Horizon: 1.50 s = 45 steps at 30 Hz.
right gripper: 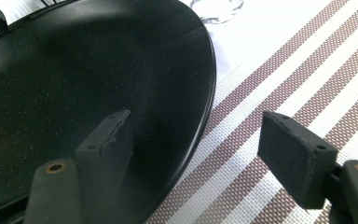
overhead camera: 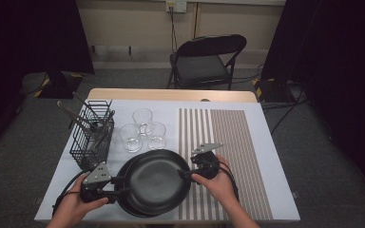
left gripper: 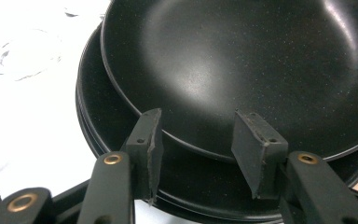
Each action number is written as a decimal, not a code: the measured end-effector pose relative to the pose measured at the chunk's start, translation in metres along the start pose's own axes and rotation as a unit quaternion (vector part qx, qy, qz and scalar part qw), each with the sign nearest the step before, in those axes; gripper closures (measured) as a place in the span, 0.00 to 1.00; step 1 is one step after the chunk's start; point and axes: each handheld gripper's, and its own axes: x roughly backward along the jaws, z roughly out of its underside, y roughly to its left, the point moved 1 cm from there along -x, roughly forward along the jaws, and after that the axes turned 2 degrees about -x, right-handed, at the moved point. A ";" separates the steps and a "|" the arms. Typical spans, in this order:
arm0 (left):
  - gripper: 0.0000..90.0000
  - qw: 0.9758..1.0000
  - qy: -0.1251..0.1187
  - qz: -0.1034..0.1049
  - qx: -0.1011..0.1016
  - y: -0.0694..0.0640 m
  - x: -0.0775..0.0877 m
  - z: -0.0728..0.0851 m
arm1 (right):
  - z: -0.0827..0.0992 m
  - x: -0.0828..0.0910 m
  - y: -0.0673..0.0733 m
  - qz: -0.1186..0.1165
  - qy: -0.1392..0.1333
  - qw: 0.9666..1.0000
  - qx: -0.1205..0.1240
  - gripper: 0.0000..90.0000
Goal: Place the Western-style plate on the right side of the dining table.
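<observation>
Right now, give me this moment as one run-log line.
left gripper: open, jaws astride near rim of top black plate | right gripper: open, jaws astride its right rim | plate stack: on table | glasses: untouched

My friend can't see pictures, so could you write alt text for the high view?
Two hands hold grippers at either side of a stack of black plates, the left gripper and right gripper each at the rim. Behind stand three clear glasses and a black wire basket of utensils.
</observation>
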 end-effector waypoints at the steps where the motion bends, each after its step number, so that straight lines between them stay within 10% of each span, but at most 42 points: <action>1: 0.59 1.000 0.001 0.002 0.001 0.000 0.000 -0.001 | 0.000 0.000 0.000 0.000 0.000 1.000 0.000 0.28; 45: 0.62 1.000 0.016 0.005 0.003 -0.002 0.002 -0.004 | 0.000 0.002 -0.001 -0.007 0.008 1.000 -0.002 0.29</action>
